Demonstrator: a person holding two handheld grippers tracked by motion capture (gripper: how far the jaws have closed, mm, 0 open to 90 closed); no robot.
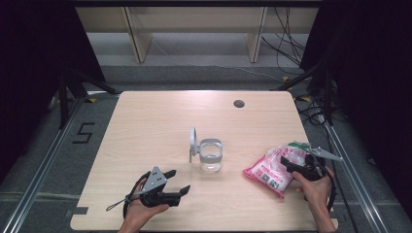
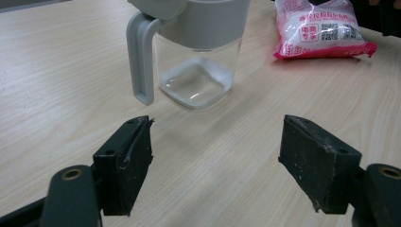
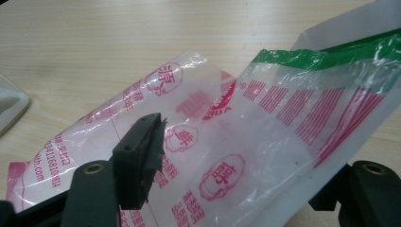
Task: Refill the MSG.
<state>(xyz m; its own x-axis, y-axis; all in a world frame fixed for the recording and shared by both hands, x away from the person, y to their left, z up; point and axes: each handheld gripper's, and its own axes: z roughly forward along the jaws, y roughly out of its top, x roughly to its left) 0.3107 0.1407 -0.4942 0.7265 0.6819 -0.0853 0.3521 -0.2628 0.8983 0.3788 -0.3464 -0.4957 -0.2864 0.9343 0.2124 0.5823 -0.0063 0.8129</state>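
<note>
Pale wooden tabletop (image 1: pixel 145 126): clear plastic jug (image 1: pixel 210 155), grey lid raised. Left tongs (image 1: pixel 174 181) gape wide. Right tongs (image 1: pixel 286 162) straddle a pink-printed bag (image 1: pixel 269 171); grip uncertain, lettering unreadable.

The left gripper (image 2: pixel 217 161) has its jaws wide apart above the table (image 2: pixel 56 71), holding nothing. Beyond it stands a clear jug (image 2: pixel 196 61) with grey handle; a pink bag (image 2: pixel 321 30) lies right of the jug.

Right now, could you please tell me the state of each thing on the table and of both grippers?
Jar: upright, lid flipped open, nearly empty.
Bag: lying flat, top end lifted.
Left gripper: open, holding nothing.
Right gripper: jaws around the bag, closure unclear.
</note>
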